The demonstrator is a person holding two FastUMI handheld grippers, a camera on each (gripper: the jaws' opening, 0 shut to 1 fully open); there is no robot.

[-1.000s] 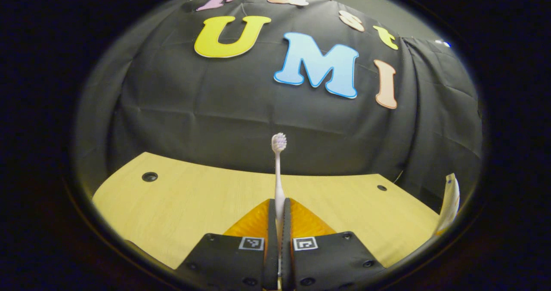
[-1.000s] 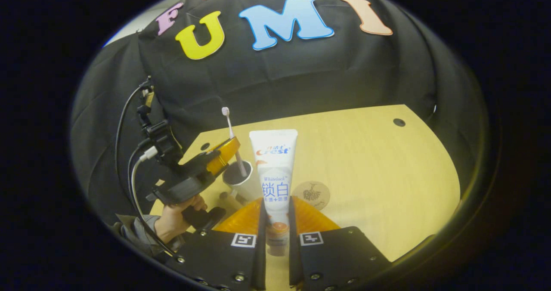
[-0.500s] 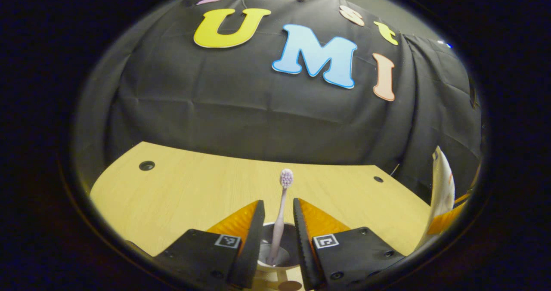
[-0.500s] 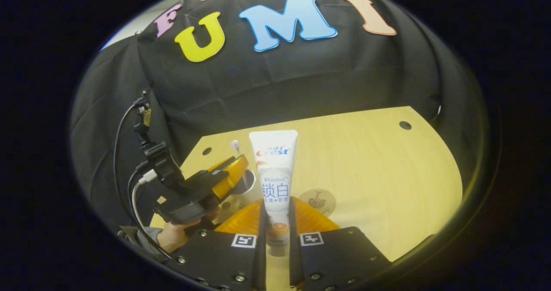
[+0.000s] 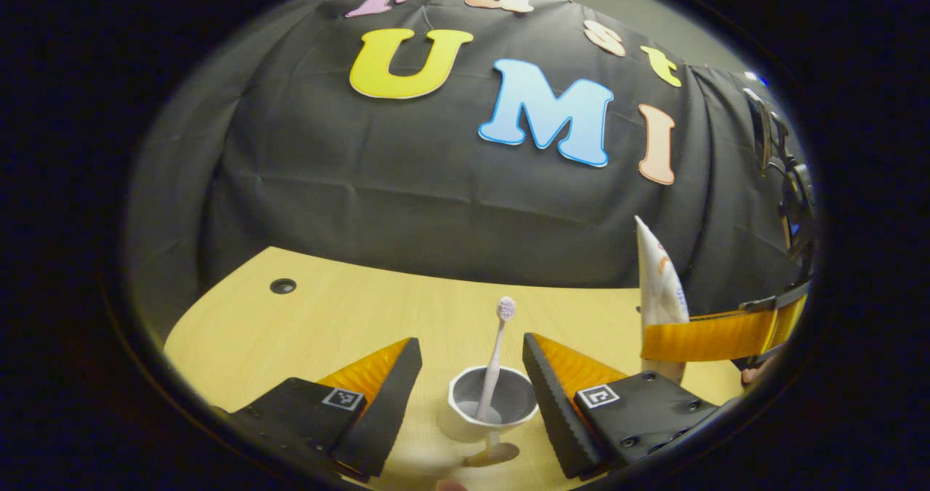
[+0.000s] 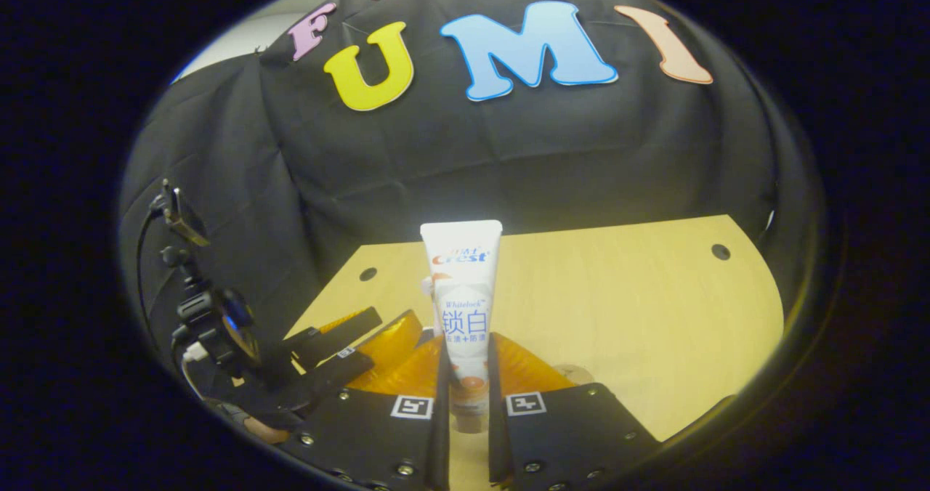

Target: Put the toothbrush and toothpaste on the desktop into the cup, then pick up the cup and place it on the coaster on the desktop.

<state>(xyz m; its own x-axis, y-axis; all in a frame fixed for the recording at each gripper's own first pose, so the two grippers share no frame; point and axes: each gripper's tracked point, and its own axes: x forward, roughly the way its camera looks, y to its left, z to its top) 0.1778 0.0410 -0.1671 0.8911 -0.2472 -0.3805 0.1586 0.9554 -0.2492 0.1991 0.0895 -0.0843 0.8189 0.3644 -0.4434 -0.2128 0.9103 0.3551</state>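
Toothbrush (image 5: pixel 497 353) standing in the white cup (image 5: pixel 488 405).
My left gripper (image 5: pixel 471 396) is gaping wide around it; my right gripper (image 6: pixel 465 396) is clamping the toothpaste tube (image 6: pixel 463 309) upright.

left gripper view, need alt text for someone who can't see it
A toothbrush stands head-up in a cup on a wooden desk, between the open fingers of the left gripper. At right, the right gripper holds a toothpaste tube upright above the desk.

desktop (image 5: pixel 327 317) showing matt pale wood grain; cup (image 5: pixel 491 406) looking smooth matt ceramic; toothpaste (image 6: pixel 463 295) tube reading glossy plastic
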